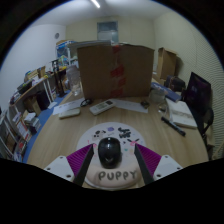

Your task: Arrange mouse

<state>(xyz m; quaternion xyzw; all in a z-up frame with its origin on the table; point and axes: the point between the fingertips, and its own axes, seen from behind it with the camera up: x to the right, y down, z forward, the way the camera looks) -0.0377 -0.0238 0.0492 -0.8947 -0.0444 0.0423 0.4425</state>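
**Mouse sitting between the gripper's fingers**

The gripper (110,165) is hovering low over a white mat lettered "PUPPY" (117,172), its purple pads (77,159) spread apart and clamping nothing. A black mouse (109,152) is lying on the mat between the fingers, gaps showing either side. Beyond, a cardboard box (116,70) is standing on the wooden table (150,125).

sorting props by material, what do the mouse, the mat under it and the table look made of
Mouse: looks like hard black plastic, with a faint sheen on top.
Mat: white, printed with PUPPY, probably cloth or rubber; hard to tell.
Table: light wood look, matte, possibly laminate.
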